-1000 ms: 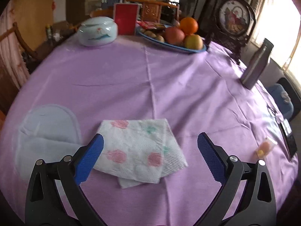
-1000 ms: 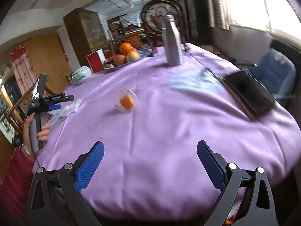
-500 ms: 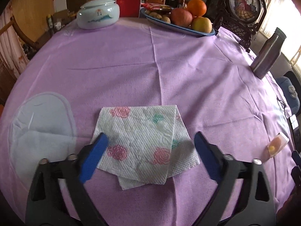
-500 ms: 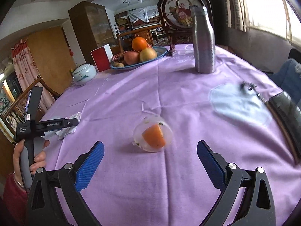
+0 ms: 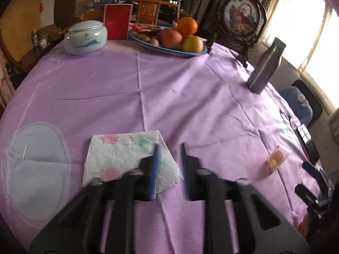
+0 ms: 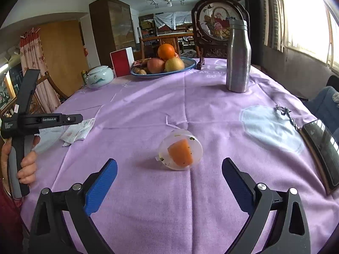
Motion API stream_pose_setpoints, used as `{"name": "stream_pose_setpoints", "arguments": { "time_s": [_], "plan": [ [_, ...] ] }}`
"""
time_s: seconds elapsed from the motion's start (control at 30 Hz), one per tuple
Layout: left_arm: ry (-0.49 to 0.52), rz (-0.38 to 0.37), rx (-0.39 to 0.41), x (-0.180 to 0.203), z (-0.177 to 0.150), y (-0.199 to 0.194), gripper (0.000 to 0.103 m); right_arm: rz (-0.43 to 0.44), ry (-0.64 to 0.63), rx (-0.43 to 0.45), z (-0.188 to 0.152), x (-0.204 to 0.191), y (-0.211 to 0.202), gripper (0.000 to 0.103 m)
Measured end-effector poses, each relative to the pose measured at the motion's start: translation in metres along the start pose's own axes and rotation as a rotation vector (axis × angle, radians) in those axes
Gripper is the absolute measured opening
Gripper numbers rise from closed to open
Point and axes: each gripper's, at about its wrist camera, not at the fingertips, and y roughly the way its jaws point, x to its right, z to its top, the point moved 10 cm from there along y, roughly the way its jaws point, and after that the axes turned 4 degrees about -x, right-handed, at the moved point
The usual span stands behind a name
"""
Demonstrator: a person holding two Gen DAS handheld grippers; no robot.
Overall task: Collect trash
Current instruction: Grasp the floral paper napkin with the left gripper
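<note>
The left gripper (image 5: 168, 148) has its jaws closing, with a narrow gap left between them. The left jaw sits over the right corner of the floral paper napkin (image 5: 118, 156), but the gap itself looks like bare purple cloth, so I can't say anything's pinched. The rest of the napkin spreads off to the left of the jaws, flat on the desk (image 5: 180, 97), with a pale oval patch further left.

The right gripper (image 6: 169, 167) has its jaws spread wide and holds nothing. Just beyond them, roughly centred in the gap, a small clear plastic cup (image 6: 180, 149) with an orange chunk inside lies on its side. Off to the right of the jaws is a dark phone (image 6: 321, 148) near the desk edge. To the far left a hand (image 6: 25, 163) grips the other tool's handle, with the napkin just past it.

Further back stands a steel bottle (image 6: 238, 57), then a blue plate of fruit (image 6: 163, 63), a white lidded jar (image 6: 98, 77) and a red box (image 6: 121, 61).
</note>
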Motion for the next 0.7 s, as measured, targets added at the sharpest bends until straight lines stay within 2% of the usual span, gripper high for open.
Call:
{"name": "stream_pose_setpoints", "arguments": {
  "time_s": [0.03, 0.1, 0.23, 0.33, 0.4, 0.43, 0.47, 0.53, 0.6, 0.7],
  "plan": [
    [0.005, 0.039, 0.009, -0.002, 0.000, 0.000, 0.065, 0.003, 0.003, 0.000, -0.001, -0.001, 0.000, 0.097],
    [0.006, 0.112, 0.029, -0.010, 0.002, 0.000, 0.077, 0.005, 0.005, 0.001, -0.001, -0.001, 0.000, 0.097],
    [-0.003, 0.151, -0.013, -0.019, -0.002, 0.013, 0.077, 0.003, -0.004, -0.001, -0.002, -0.002, 0.000, 0.097],
    [-0.009, 0.251, -0.107, -0.036, -0.012, 0.037, 0.078, 0.007, -0.003, 0.003, -0.002, -0.002, -0.001, 0.097],
    [0.011, 0.271, -0.100, -0.035, -0.011, 0.037, 0.078, 0.011, 0.004, 0.006, -0.002, -0.001, -0.002, 0.097],
    [0.012, 0.273, -0.099, -0.035, -0.012, 0.037, 0.076, 0.011, 0.006, 0.007, -0.002, -0.001, -0.002, 0.097],
    [0.011, 0.260, -0.089, -0.034, -0.011, 0.035, 0.069, 0.013, 0.009, 0.008, -0.002, -0.001, -0.003, 0.097],
    [0.010, 0.170, -0.061, -0.025, -0.007, 0.027, 0.017, 0.019, 0.017, 0.010, -0.002, -0.001, -0.003, 0.097],
    [0.009, 0.122, -0.038, -0.021, -0.006, 0.019, 0.008, 0.021, 0.023, 0.011, -0.002, 0.001, -0.003, 0.097],
    [0.019, 0.083, 0.022, -0.013, 0.001, 0.004, 0.008, 0.025, 0.033, 0.011, -0.001, 0.002, -0.003, 0.097]
  ]
}}
